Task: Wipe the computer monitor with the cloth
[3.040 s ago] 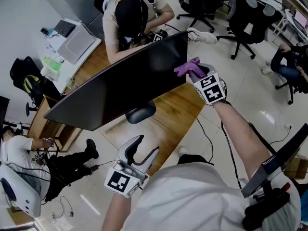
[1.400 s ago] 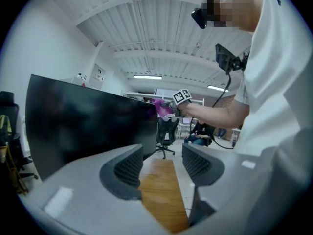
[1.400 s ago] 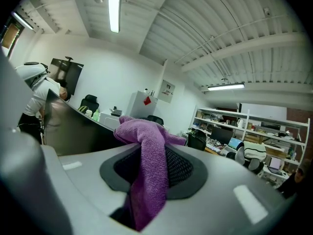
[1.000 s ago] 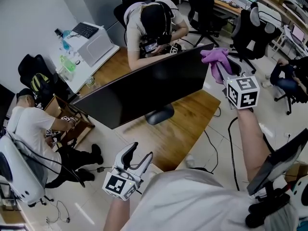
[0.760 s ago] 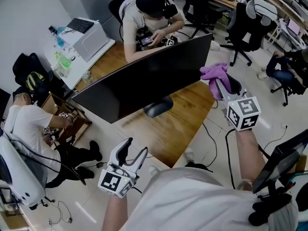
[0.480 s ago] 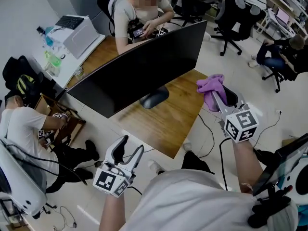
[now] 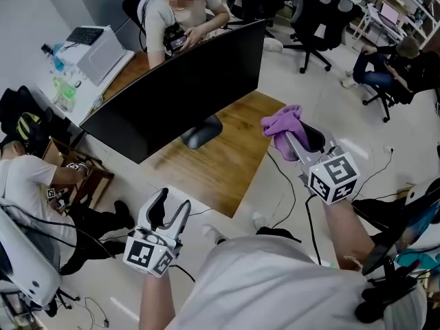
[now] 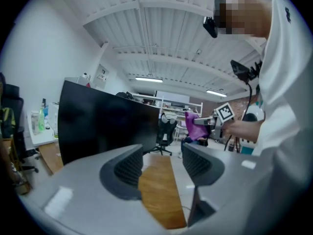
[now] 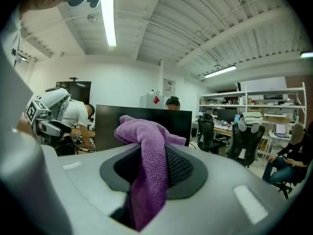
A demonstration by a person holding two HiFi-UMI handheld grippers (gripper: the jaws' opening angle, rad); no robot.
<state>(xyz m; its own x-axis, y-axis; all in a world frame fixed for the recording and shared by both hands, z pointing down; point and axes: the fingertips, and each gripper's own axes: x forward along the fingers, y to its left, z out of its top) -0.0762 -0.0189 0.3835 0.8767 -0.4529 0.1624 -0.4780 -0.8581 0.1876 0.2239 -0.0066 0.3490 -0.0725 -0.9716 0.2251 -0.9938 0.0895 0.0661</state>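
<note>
The wide black computer monitor point(image 7: 185, 88) stands dark on a wooden desk point(image 7: 220, 153); it shows too as the monitor point(image 8: 102, 126) and the monitor point(image 9: 142, 116). My right gripper point(image 7: 292, 137) is shut on a purple cloth point(image 7: 282, 124), held off the desk's right edge and away from the screen. The cloth point(image 9: 146, 160) hangs between the jaws and bunches above them. My left gripper point(image 7: 165, 208) is open and holds nothing, low over the floor in front of the desk. The same gripper point(image 8: 161, 163) has bare pads.
A person point(image 7: 175, 9) sits behind the desk with a device in hand. Another person point(image 7: 24, 184) crouches at the left by a small table. A printer point(image 7: 93, 43) sits on a side table. Office chairs point(image 7: 320, 9) stand at the back right; cables point(image 7: 289, 184) trail on the floor.
My right gripper has come down and back from the monitor's upper right corner with the cloth, and now hangs off the desk edge. The left gripper stayed low and open.
</note>
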